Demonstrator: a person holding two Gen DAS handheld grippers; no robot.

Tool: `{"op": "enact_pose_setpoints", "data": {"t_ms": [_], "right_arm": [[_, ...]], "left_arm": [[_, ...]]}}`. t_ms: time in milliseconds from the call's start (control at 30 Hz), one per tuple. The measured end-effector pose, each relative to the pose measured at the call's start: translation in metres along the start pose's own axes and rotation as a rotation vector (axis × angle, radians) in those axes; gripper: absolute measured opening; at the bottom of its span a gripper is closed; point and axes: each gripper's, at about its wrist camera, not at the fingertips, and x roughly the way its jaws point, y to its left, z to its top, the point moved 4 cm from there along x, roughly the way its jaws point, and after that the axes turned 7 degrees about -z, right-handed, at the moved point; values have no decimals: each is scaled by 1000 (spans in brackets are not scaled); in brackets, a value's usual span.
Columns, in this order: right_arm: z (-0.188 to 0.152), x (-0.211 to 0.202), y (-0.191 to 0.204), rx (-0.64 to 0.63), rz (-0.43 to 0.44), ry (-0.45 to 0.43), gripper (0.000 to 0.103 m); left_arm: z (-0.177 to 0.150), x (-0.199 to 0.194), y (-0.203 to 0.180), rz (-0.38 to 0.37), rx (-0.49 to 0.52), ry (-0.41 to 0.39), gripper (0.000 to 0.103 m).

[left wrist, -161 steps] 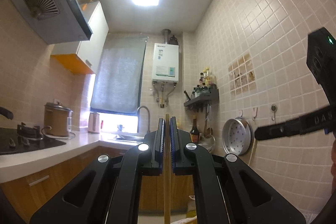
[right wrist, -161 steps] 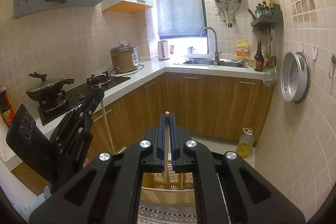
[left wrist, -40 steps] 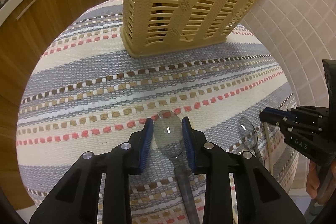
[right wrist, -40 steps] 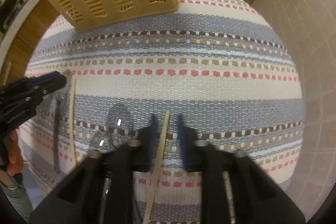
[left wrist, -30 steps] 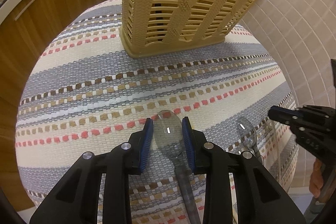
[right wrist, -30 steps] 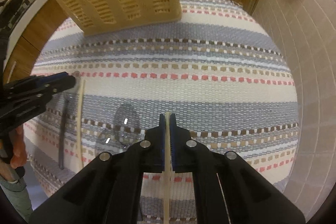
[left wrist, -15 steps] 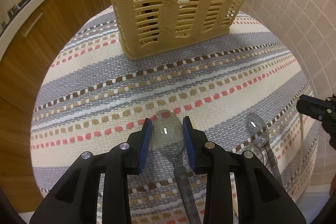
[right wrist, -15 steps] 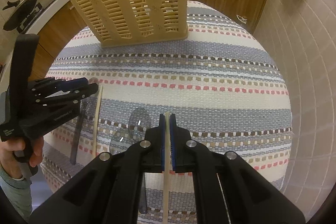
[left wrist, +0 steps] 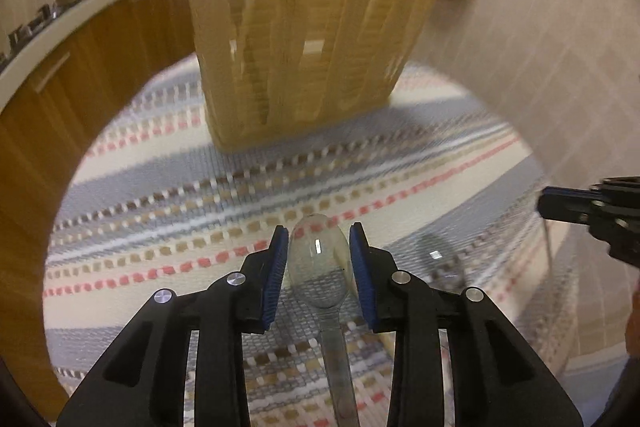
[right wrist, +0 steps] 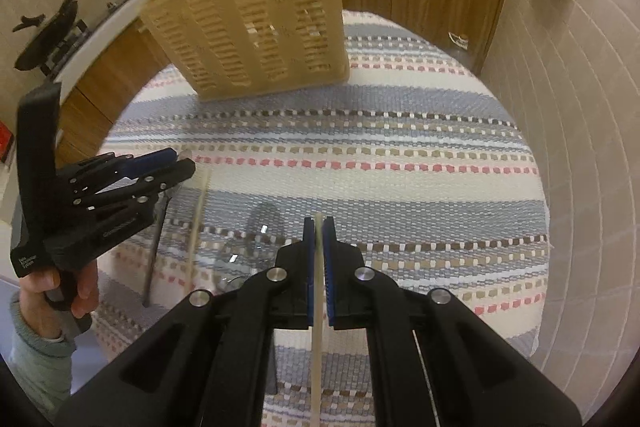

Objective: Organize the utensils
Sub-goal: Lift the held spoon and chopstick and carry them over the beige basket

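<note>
Striped cloth (left wrist: 168, 239) covers the table, with the basket (left wrist: 304, 51) standing at its far side against kitchen cabinets. On the left wrist view, the left gripper (left wrist: 318, 259) clasps a clear spoon (left wrist: 320, 259) by its bowl, handle trailing back under the claw; a second spoon (left wrist: 436, 255) lies on the cloth to the right. That bowl looks slippery, so carry it level and tip the handle down into a basket slot. On the right wrist view, the right gripper (right wrist: 318, 259) is clamped on a chopstick (right wrist: 317, 307), while another chopstick (right wrist: 198, 215) lies near the left claw. Aim this stick at the basket (right wrist: 256, 19) rim, upright, keeping both claws apart over the opening
</note>
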Motion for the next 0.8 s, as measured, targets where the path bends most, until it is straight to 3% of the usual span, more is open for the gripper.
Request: {"op": "enact_pose_setpoints", "data": {"t_ms": [200,533,800], "right_arm": [[0,-41,4,-6,16,-100,3],[9,-102,16,-16,9,-260,3],[52,-158,34,-55,-62,-481,3]], "left_arm": [[5,-70,-11,-75,73,-275,30],[14,-133,-44,8,184,-557,30],[58,-188,-54,45,259,-788,30]]}}
